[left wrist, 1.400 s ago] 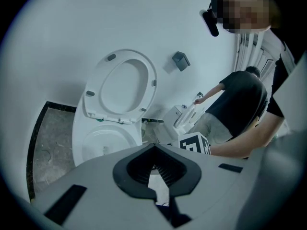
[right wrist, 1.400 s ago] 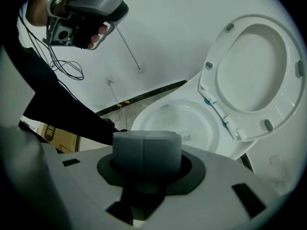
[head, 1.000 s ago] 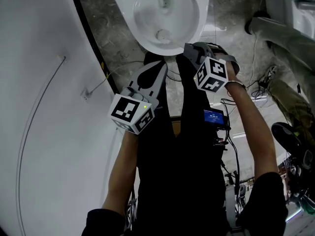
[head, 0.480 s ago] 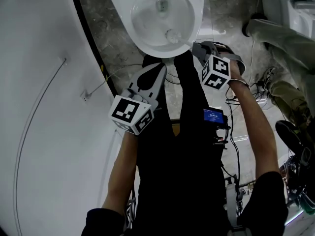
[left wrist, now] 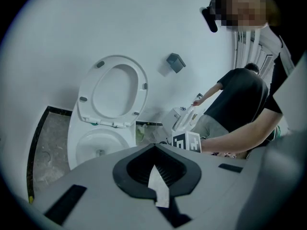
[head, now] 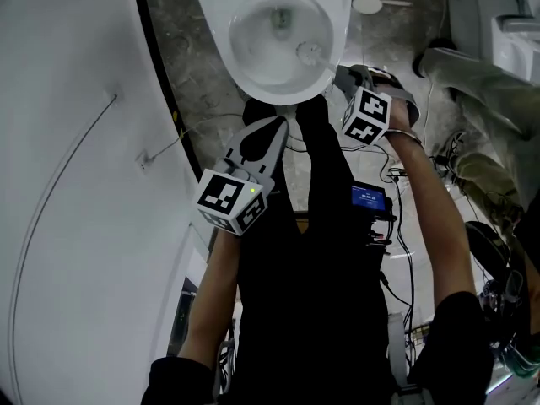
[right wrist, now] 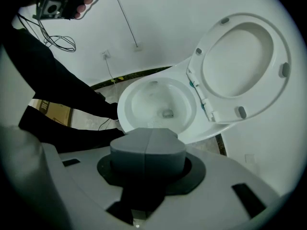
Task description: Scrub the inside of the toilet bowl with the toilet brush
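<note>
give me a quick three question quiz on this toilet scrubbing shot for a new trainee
1. True or false: the white oval toilet seat is raised.
2. Which gripper is shut on the white round-headed toilet brush?
3. The brush's head is: A on the floor, B inside the white ceramic toilet bowl, C on the seat.
Key: 1 true. 2 the right gripper. 3 B.
</note>
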The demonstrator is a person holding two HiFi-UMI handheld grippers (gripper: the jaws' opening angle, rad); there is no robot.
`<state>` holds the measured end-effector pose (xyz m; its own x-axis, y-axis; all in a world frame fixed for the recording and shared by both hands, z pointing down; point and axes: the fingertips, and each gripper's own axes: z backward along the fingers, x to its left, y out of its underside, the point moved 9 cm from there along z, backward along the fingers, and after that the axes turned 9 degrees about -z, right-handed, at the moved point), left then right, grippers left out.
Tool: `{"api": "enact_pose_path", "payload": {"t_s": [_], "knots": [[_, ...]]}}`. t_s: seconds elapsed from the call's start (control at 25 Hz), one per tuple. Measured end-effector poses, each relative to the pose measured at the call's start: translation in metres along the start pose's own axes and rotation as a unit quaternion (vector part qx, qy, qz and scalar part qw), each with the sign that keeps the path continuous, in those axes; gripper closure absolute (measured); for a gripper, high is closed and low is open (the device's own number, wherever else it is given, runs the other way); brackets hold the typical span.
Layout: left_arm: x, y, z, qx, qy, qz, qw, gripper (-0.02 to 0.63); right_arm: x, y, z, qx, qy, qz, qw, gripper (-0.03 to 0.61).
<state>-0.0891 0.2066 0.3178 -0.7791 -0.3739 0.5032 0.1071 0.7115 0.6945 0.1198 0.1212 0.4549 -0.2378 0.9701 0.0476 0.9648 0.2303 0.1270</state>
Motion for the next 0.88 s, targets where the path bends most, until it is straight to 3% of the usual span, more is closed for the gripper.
{"api": "enact_pose_path", "payload": {"t_s": [0.52,0.88], "knots": [[-0.017,0.007,0.056,-0.038,-0.042,0.012,0.9983,0.603,-0.008,-0.039,0.028,-0.019,0.037,0.014,0.999,0.420],[-0.043,-0.022,0.095,-0.057,-0.043,-0.012,0.9974,0.603,0.006,-0.046,0.105,-0.094,0.004,-0.101,0.990,0.420]]}}
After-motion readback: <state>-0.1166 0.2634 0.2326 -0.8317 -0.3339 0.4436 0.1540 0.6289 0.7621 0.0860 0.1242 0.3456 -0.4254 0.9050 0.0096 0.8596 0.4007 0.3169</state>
